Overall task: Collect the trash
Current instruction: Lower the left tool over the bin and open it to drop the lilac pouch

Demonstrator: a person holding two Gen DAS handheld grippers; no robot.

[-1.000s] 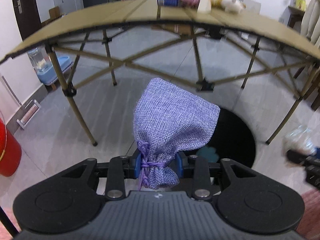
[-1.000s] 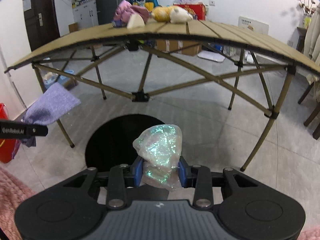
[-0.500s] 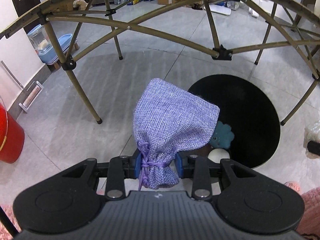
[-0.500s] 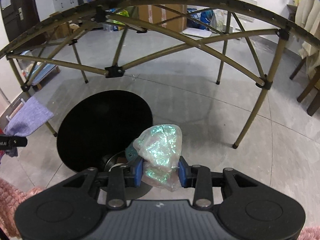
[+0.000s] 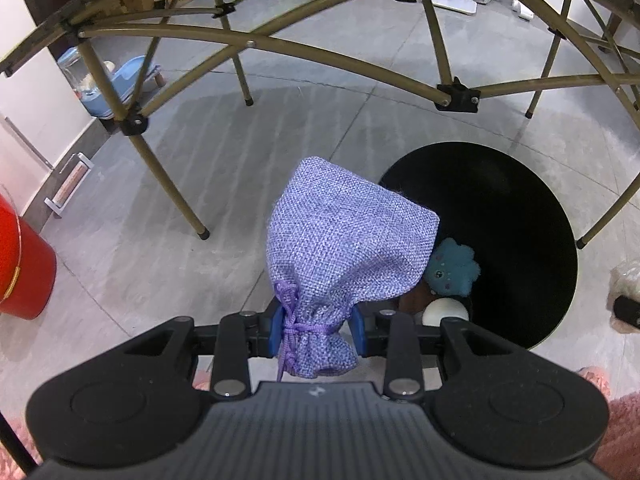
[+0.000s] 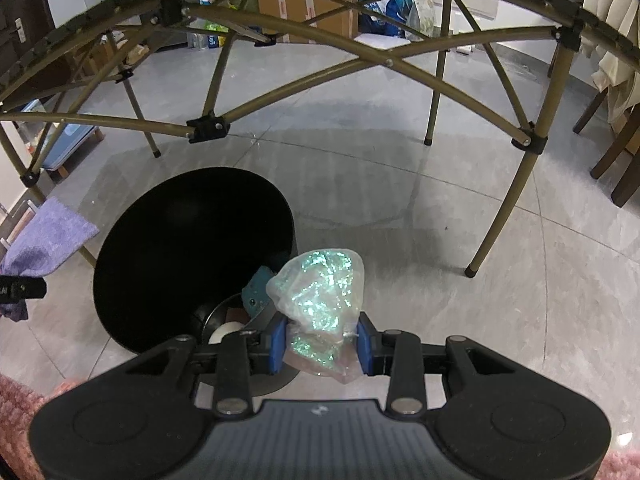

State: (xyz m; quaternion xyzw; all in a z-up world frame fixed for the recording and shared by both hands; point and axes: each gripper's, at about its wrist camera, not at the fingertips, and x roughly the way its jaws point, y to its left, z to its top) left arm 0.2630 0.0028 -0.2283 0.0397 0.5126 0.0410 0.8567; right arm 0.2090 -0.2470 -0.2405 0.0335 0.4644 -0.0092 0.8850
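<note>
My left gripper [image 5: 317, 330] is shut on the tied neck of a purple woven drawstring pouch [image 5: 344, 248], held just left of a round black bin [image 5: 516, 216] on the floor. Inside the bin lie a teal plush toy [image 5: 452, 266] and a white ball [image 5: 445, 311]. My right gripper [image 6: 322, 344] is shut on a crumpled iridescent plastic bag [image 6: 320, 292], over the right rim of the same black bin [image 6: 180, 248]. The purple pouch [image 6: 44, 236] and left gripper show at the left edge of the right wrist view.
A folding table's tan metal legs and cross braces [image 5: 248, 44] arch over the floor behind the bin. A red bucket [image 5: 20, 264] stands at the far left, a blue pet feeder [image 5: 120, 76] by the wall. Dark chair legs [image 6: 616, 148] stand at right. Pink sleeves show at the lower corners.
Both grippers have sunk and tilted downward toward the black bin, which now looms larger with its contents in view. The tabletop has slid out of view. Both grips hold unchanged.
</note>
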